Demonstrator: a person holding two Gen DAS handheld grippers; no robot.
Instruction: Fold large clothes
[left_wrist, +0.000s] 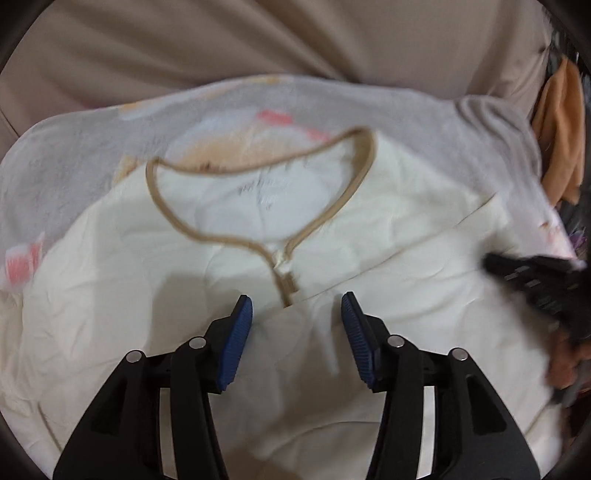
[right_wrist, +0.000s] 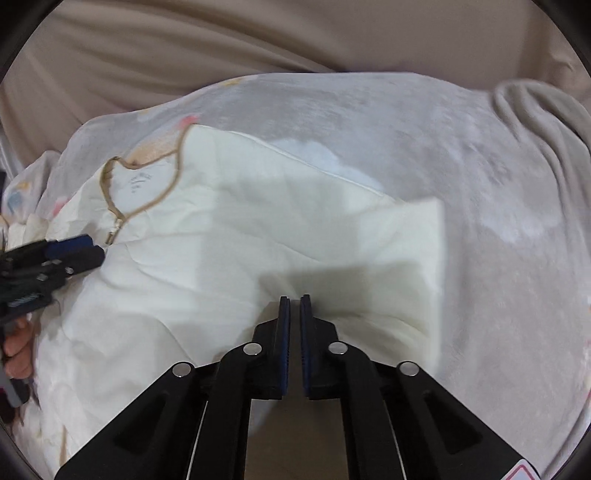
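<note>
A large cream garment (left_wrist: 147, 295) with a tan-trimmed neckline (left_wrist: 258, 236) lies spread on a pale patterned blanket (left_wrist: 66, 162). My left gripper (left_wrist: 296, 299) hovers open just below the neck slit, with cloth under its blue pads (left_wrist: 236, 343) but nothing pinched. At the right edge of that view the right gripper (left_wrist: 491, 266) is a dark blur over the garment. In the right wrist view my right gripper (right_wrist: 294, 298) is shut at the garment's (right_wrist: 221, 229) near edge, beside a folded-over sleeve (right_wrist: 406, 258). I cannot tell if cloth is caught. The left gripper (right_wrist: 99, 251) shows at far left.
A beige sheet (left_wrist: 258, 44) with creases lies beyond the blanket (right_wrist: 480, 166). An orange cloth (left_wrist: 561, 129) hangs among dark clutter at the right edge. A hand (right_wrist: 16, 350) holds the left tool's handle at the left edge.
</note>
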